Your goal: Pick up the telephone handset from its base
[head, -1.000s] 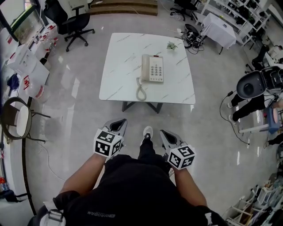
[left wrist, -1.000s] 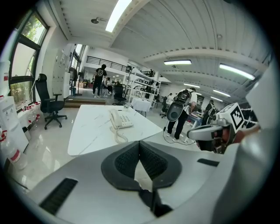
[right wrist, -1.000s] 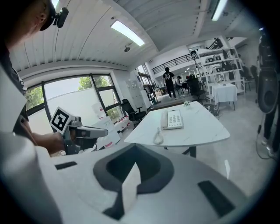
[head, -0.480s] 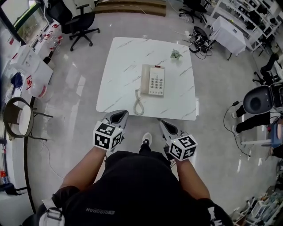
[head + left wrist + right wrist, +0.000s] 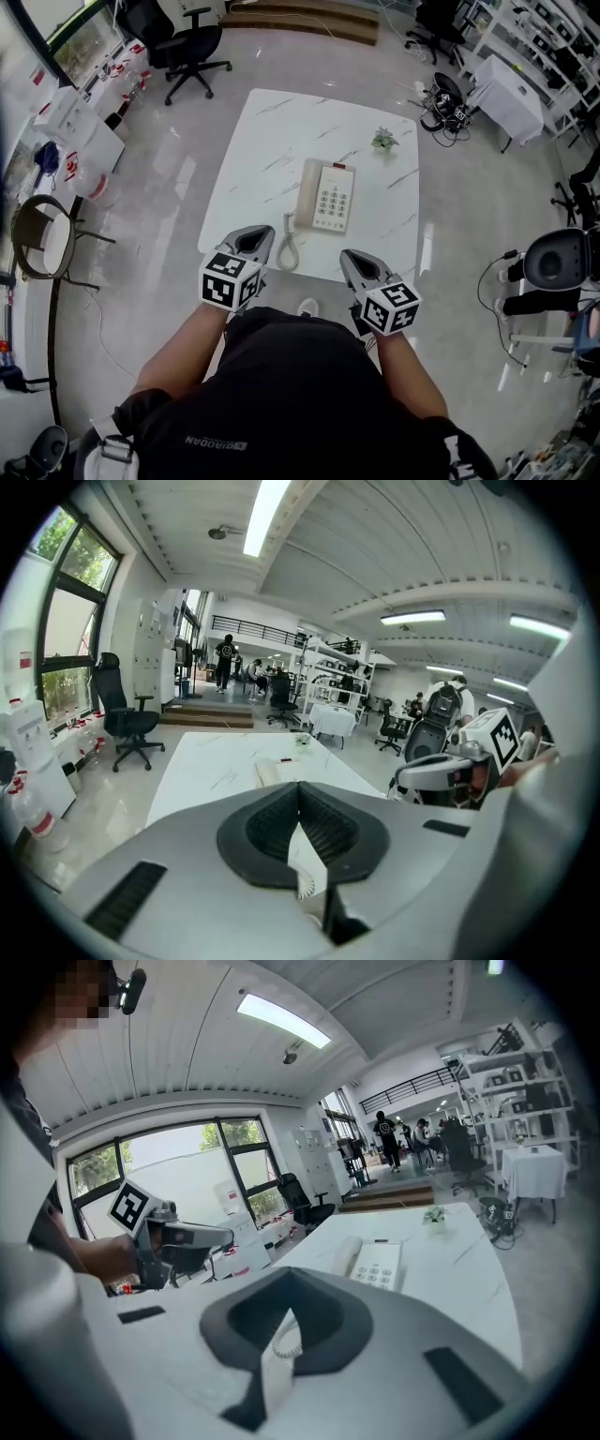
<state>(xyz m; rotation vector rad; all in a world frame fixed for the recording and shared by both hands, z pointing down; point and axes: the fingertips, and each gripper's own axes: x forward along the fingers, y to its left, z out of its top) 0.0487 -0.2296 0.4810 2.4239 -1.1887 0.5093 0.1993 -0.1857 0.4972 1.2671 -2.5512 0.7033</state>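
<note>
The handset [image 5: 308, 192] lies untouched on its base [image 5: 335, 199] on the table [image 5: 272, 131], with the left hand-held gripper [image 5: 254, 234] and right hand-held gripper [image 5: 350, 256] closed, empty, at its near edge, so the whole pickup is left.

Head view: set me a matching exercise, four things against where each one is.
Things:
1 telephone
2 plant
3 black chair
4 coiled cord

Places:
A on the floor, beyond the far left corner of the table
B by the table's near edge
C around the table's middle
D near the table's far right corner

Pairs: 1-C, 2-D, 3-A, 4-B.
</note>
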